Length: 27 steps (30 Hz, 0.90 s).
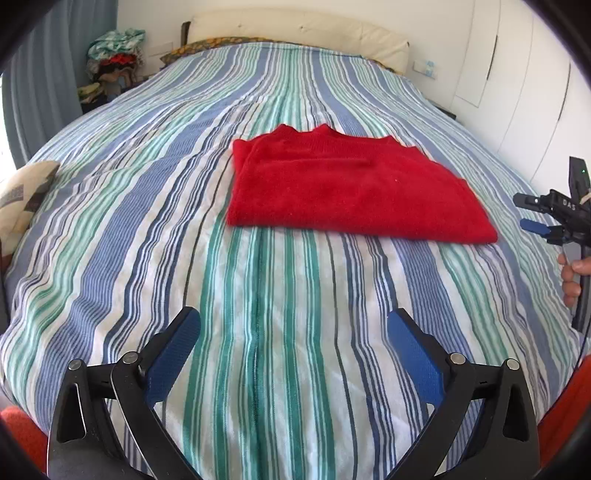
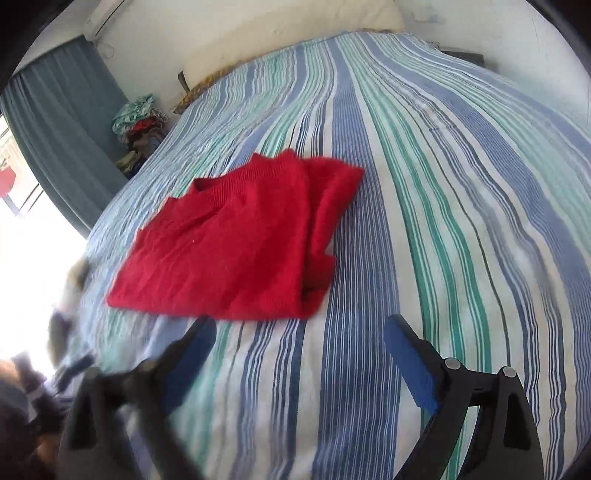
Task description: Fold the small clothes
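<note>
1. My left hand-held gripper (image 1: 293, 328) hangs nearest me, over the striped blue, green and white bedspread (image 1: 295, 332), on my side of the red knitted garment. Its blue-padded fingers (image 1: 173, 354) are spread wide and hold nothing.
2. My right hand-held gripper (image 2: 299, 339) sits just short of the red knitted garment (image 2: 236, 243), near its right front corner. Its jaws are also wide apart and empty; the left finger is blurred in the right wrist view, so I take it to be moving.
3. The garment lies flat near the middle of the bed, touching only the bedspread. It looks folded into a rough rectangle, with layered edges bunched along its right side and a ribbed edge on the far side.
4. I judge the fold on this piece nearly done: both tools are free of it. The next move calls for either one more fold across it or a tidy of that bunched right side, gripping all layers together so they do not slip.
5. Beyond the garment is a cream padded headboard (image 1: 295, 29); to its far left, a heap of mixed clothes (image 1: 112, 55).
</note>
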### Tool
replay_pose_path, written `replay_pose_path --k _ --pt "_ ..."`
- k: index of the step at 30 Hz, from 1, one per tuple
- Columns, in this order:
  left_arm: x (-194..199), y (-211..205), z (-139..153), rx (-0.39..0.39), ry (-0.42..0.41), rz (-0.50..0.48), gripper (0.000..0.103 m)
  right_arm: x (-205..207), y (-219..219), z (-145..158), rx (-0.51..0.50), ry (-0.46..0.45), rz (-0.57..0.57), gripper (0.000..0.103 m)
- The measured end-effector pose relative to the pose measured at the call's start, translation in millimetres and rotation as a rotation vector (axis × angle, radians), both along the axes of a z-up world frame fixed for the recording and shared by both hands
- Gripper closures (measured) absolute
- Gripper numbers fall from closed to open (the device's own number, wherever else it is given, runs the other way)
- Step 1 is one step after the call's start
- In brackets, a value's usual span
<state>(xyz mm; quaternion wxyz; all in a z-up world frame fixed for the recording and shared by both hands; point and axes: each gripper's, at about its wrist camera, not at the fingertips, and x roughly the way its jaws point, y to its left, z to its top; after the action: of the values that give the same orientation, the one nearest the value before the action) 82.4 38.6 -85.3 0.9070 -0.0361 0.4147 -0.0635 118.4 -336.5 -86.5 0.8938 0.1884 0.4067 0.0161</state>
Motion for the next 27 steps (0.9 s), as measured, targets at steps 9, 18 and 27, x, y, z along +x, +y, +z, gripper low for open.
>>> replay_pose_path --k 9,18,27 --pt "-7.7 23.8 -35.0 -0.017 0.084 0.044 0.002 101.2 -38.1 -33.1 0.246 0.098 -0.030 0.012" --pt "-2.0 23.7 -36.8 -0.017 0.076 0.020 0.002 117.9 2.9 -10.3 0.091 0.129 -0.042 0.094" --pt "-4.0 23.0 -30.5 0.025 0.041 0.016 0.002 176.4 133.4 53.5 0.103 0.053 0.142 0.095"
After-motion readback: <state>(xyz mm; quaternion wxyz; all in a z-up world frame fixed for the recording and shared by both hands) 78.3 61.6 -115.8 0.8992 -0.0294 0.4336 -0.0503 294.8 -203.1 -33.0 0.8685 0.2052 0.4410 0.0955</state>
